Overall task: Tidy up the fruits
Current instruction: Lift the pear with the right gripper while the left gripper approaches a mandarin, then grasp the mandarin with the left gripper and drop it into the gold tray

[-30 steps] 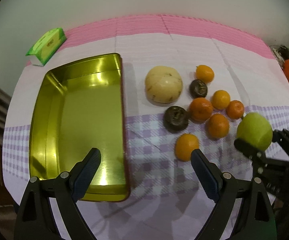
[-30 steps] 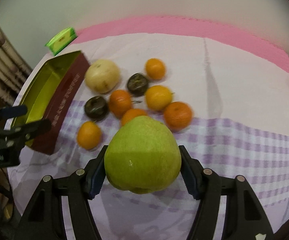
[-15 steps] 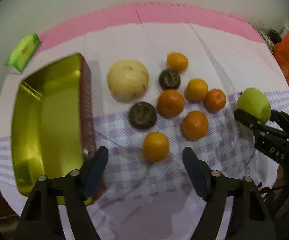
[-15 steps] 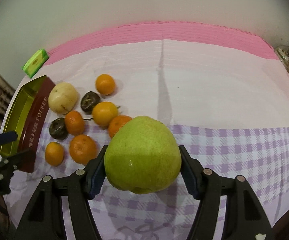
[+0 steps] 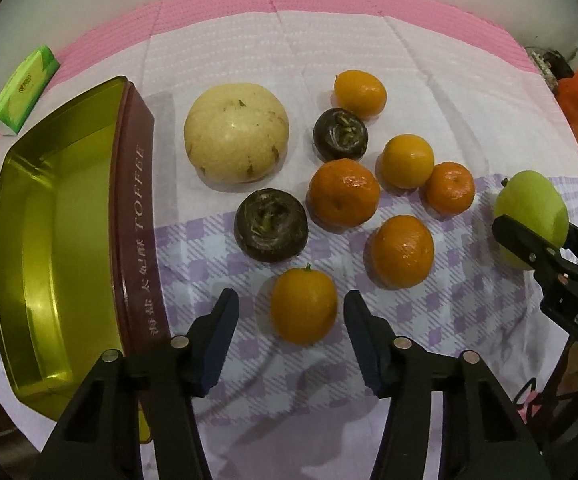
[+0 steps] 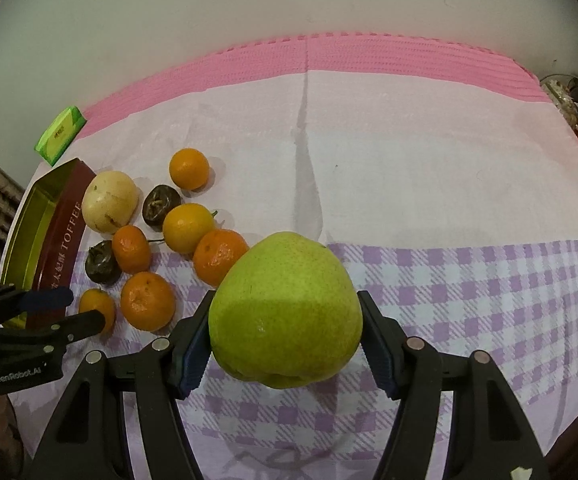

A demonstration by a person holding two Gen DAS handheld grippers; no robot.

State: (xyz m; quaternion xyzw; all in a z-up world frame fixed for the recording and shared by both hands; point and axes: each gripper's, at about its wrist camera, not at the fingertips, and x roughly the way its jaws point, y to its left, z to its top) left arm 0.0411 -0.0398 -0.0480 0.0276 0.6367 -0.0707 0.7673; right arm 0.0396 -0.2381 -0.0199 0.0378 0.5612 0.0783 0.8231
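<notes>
Closer now, left gripper point(image 5: 291, 314) fingers spread around orange point(image 5: 303, 306); right gripper point(image 6: 285, 340) fingers clamp green pear point(image 6: 285, 312)

The tin point(image 5: 137, 216) reads "TOFFEE"; left tongs point(image 6: 65, 312) read "GenRobot.AI", right tongs point(image 5: 537, 240) "DAS".

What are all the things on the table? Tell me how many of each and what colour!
Oranges: six, orange, clustered on the cloth right of the tin; the nearest sits between the left claw's fingers.
Dark fruits: two, brown-black, among the oranges.
Pale pear: one, cream-yellow, beside the tin.
Green pear: one, green, held in the right claw.
Tin: one, gold inside, maroon outside, at the left, nothing in it.
Packet: one, green, far left corner.
Tablecloth: one, pink, white and purple-checked.
Left claw: black, open.
Right claw: black, shut on the green pear.
</notes>
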